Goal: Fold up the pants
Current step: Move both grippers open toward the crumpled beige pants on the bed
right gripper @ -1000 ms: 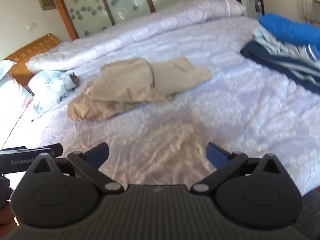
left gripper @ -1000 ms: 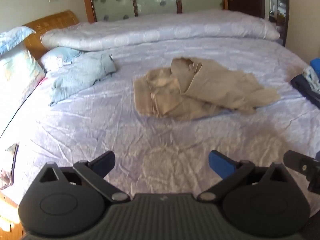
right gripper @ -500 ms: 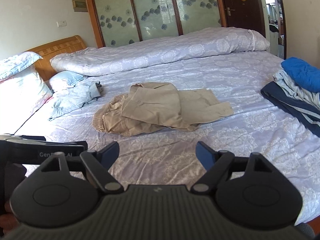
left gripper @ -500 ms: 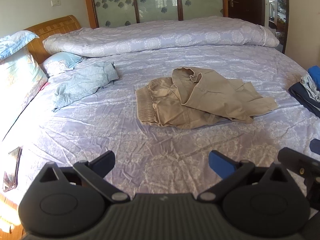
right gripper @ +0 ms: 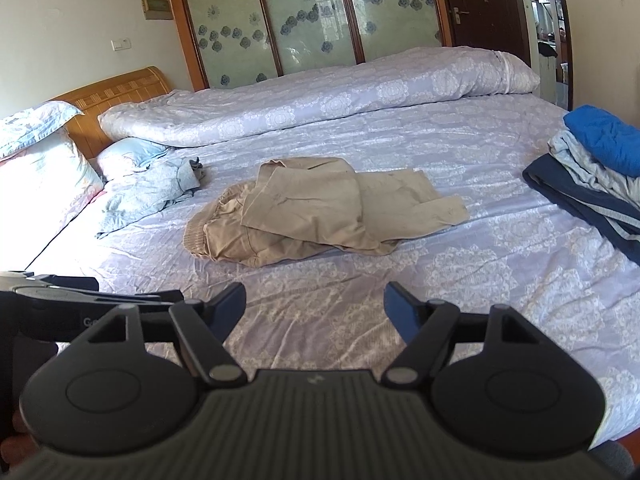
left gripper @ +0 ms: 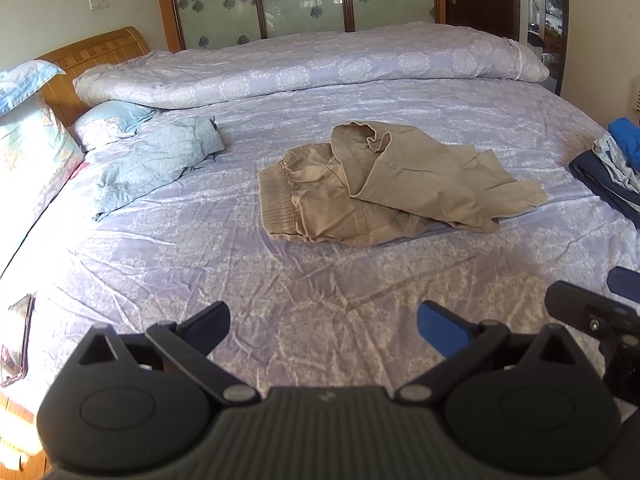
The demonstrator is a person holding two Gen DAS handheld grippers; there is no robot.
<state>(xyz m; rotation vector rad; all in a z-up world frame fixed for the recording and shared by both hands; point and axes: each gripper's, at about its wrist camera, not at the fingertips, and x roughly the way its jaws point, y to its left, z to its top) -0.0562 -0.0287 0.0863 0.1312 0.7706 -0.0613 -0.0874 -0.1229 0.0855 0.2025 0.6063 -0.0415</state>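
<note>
Pants (left gripper: 384,196) of tan cloth lie crumpled in the middle of the bed (left gripper: 320,280), well ahead of both grippers and touched by neither. Their long axis runs across the bed from left to right in both views: the ribbed waistband (left gripper: 274,204) points left toward the pillows (left gripper: 32,148), and the legs trail right, one leg folded back over the seat so that its hem sits near the top of the heap. The left gripper (left gripper: 322,320) hangs over bare sheet with its fingers spread wide and nothing between them. The right gripper (right gripper: 314,304) also stands over bare sheet; its jaws have just been closing a little, yet the fingers are apart and the gap holds only sheet.

The left wrist view alone shows a flat thing at the bed's left edge, perhaps a phone (left gripper: 16,340), though the edge distortion makes that unsure. It catches only the end of the clothes pile (left gripper: 608,172) at the right. The right wrist view shows that pile (right gripper: 592,172) more fully, blue on top of striped and navy layers, and the other gripper's body at its left edge. Both views show the crumpled pale blue cloth (left gripper: 160,160) beside the pillows and the rolled quilt (left gripper: 312,68) along the far side.
</note>
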